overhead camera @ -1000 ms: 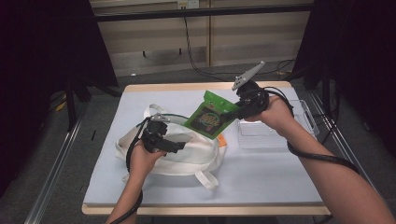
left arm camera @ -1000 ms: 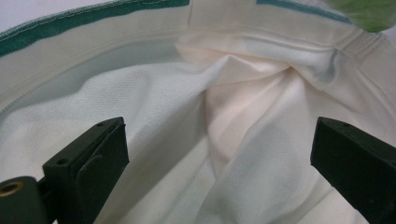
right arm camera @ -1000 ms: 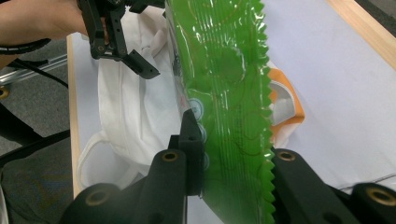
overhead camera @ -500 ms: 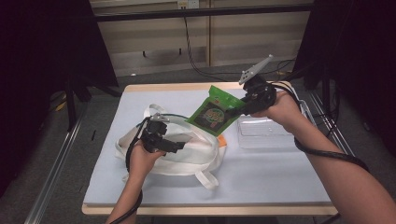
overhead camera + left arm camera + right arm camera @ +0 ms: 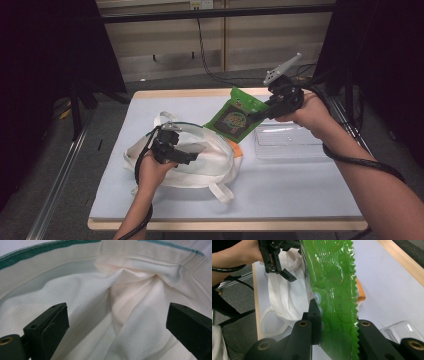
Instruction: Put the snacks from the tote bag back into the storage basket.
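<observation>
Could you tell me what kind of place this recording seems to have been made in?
Probably a lab or test bay set up for recording handling work, not a home. A plain table stands between dark curtains, cables trail over a bare floor, and a person works with a hand-held gripper on a green snack bag.

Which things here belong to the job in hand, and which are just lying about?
In the job: green snack packet, white tote bag, right gripper, left gripper.
Lying about: clear plastic tray, orange item by the bag.
</observation>
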A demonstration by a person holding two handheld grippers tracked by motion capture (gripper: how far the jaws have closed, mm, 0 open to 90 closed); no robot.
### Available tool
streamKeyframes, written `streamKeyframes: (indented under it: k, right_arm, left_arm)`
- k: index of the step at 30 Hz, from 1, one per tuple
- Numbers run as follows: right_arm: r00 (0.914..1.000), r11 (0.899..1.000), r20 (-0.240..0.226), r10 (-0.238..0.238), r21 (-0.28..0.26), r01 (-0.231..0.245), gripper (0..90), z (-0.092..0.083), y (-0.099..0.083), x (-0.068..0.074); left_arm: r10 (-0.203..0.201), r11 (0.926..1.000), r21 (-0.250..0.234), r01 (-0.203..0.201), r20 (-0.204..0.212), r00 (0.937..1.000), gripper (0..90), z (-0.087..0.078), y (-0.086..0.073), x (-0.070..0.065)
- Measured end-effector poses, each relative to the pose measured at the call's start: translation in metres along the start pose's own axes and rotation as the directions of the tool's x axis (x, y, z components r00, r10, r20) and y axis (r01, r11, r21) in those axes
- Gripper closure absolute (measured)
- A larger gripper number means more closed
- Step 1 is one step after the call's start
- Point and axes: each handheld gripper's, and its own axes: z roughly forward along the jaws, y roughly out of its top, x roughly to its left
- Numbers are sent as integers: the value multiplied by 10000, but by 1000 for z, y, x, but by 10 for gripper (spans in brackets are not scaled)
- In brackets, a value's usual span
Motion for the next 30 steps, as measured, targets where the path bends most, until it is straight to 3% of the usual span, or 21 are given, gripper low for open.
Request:
streamKeyframes:
  k: [4, 8, 16, 30]
  right_arm:
    - [10000, 10000, 48, 86, -47, -86, 753, -4, -2, -3]
    - [9998, 9999, 182, 109, 79, -110, 753, -8, -6, -6]
    - [9989, 9996, 380, 282, 67, -284, 753, -22, -21, -13]
    - [9956, 9974, 765, 545, 419, -578, 752, -36, -39, -19]
  left_arm:
    - [142, 9999, -2, -142, 78, 9999, 45, -2, 0, 1]
    - [-18, 9999, -123, 18, 64, 10000, 44, -2, 0, 0]
    - [41, 9998, -213, -39, 54, 10000, 44, -3, 1, 0]
    - [204, 9998, 70, -204, 39, 9998, 46, -2, 1, -3]
